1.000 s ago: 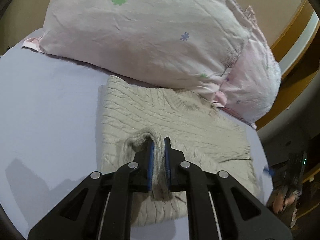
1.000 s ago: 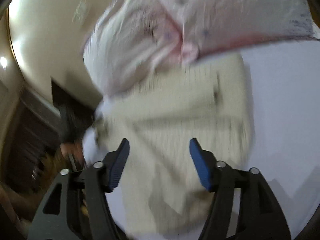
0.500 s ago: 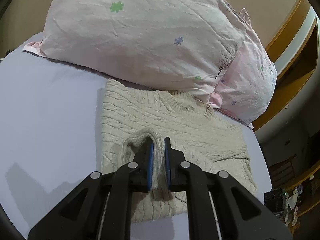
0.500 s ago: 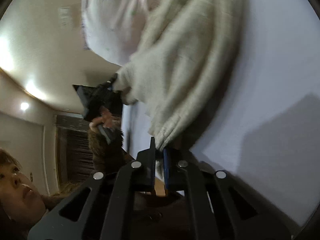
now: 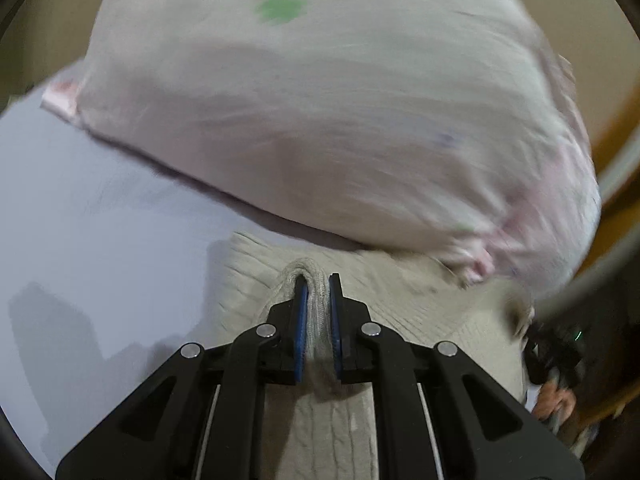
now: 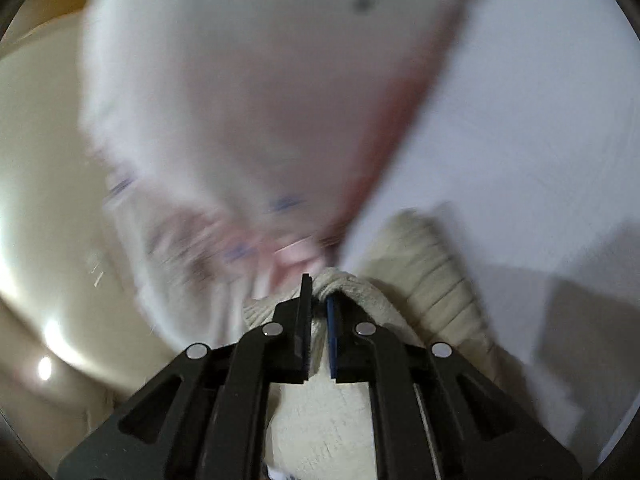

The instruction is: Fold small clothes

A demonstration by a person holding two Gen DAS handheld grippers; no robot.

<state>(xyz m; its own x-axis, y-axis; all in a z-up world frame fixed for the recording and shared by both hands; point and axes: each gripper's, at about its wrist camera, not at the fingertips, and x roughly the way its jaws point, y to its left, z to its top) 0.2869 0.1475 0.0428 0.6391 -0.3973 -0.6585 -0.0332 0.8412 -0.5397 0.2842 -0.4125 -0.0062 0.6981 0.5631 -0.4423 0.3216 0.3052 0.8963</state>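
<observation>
My left gripper pinches a fold of the cream cable-knit sweater at lower centre; my right gripper pinches another fold, below the blurred pale pink pillow on the lilac bed sheet.

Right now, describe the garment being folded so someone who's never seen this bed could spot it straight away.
Start at the big pale pink pillow with small flower prints, lying on the lilac bedsheet. Directly in front of it lies a cream cable-knit sweater, pinched by the left hand-held gripper and the right hand-held gripper. It is the only ribbed, knitted fabric there; everything around it is smooth cotton.
</observation>
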